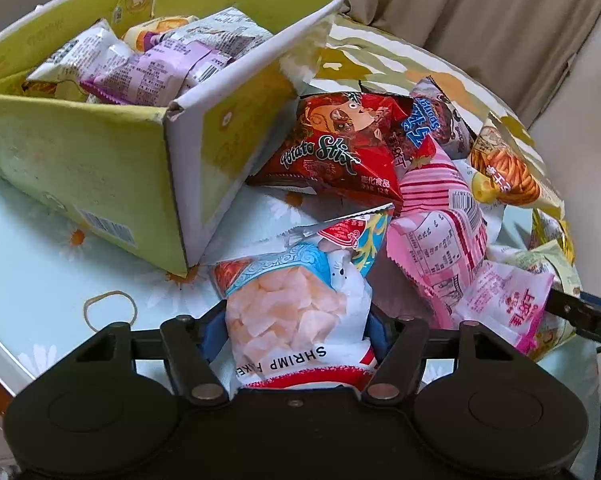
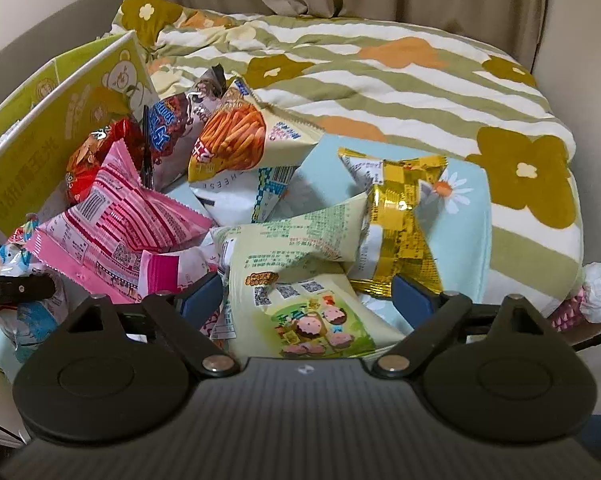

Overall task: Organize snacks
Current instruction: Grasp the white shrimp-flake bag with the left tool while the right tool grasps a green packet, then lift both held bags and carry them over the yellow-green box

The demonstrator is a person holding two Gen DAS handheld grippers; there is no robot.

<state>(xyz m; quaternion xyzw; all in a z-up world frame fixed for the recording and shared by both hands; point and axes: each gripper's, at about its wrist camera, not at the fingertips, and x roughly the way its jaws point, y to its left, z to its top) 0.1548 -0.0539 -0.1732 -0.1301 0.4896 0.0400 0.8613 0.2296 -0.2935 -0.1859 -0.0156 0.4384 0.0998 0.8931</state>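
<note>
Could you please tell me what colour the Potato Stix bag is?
Red, with a cartoon figure; the Potato Stix bag shows best in the left wrist view.

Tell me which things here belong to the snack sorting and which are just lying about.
Job:
yellow-green cardboard box
shrimp flakes bag
Potato Stix bag
pink packet
pale green snack bag
gold packet

Lying about:
rubber band
flowered blanket

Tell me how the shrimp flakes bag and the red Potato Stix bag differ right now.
The shrimp flakes bag is white and blue with a clear window; the Potato Stix bag is red with cartoon art. The shrimp flakes bag sits between the left gripper fingers; the Potato Stix bag lies free beside the green box. Both are small sealed snack packs outside the box.
</note>
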